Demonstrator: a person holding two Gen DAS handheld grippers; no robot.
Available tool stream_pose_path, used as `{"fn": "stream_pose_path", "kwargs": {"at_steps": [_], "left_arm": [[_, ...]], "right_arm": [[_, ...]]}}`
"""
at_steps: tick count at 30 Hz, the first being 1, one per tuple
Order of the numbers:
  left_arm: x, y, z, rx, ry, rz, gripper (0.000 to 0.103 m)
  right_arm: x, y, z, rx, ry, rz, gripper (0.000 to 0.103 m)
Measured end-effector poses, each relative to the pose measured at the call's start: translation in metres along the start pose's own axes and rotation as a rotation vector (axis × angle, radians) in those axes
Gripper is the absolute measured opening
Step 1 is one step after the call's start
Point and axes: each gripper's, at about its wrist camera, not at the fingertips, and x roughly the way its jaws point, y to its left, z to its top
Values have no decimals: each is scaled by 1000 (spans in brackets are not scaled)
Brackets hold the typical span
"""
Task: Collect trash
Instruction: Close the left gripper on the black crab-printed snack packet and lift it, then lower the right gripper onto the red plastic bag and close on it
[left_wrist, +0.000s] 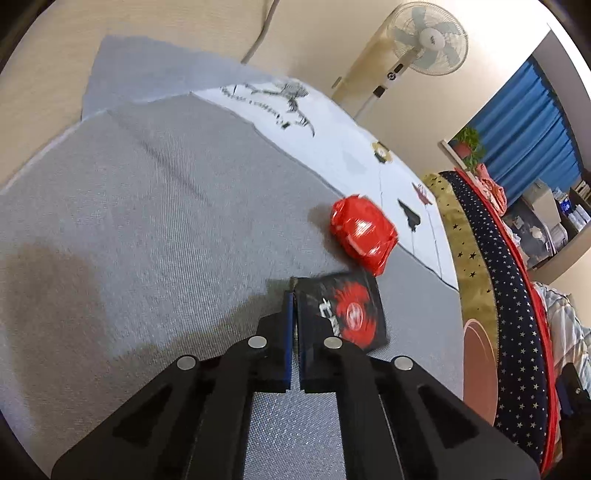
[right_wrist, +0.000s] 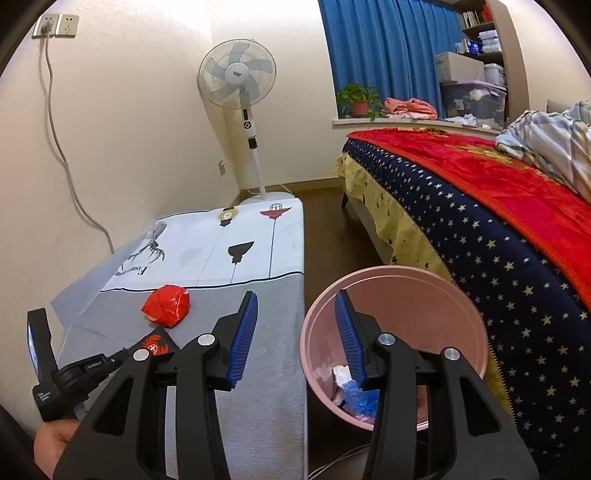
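Black claw (right_wrist: 295, 336) arms, ribbed blue pads (right_wrist: 243, 338), silver rivets.

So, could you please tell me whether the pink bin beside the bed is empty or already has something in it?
Not empty: the pink bin stands upright and open, with white and blue crumpled trash at the bottom.

My left wrist camera is hovering close over the grey-covered table (left_wrist: 147, 221), looking along it toward the fan (left_wrist: 430, 37), my right one is sitting further back, facing bed (right_wrist: 498, 229) and pink bin (right_wrist: 436, 280), both sharing the red wrapper (left_wrist: 364, 232).
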Motion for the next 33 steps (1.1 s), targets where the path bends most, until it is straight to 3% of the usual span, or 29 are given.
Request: {"fn": "stream_pose_path", "kwargs": {"at_steps": [7,15,24,33], "left_arm": [[-29,-5,13,84,-93,46,1],[-60,-2,37,189,-221,144,1],[-69,-3,52,237,-268,191,0],[-65,-2,60,246,-261,234,0]], "right_arm": [[22,27,-7,-12,42,77,45],[59,73,-17,-38,100,183,68],[110,123,-19,-121,179,243,94],[171,162,-24,-212,303,240,98]]}}
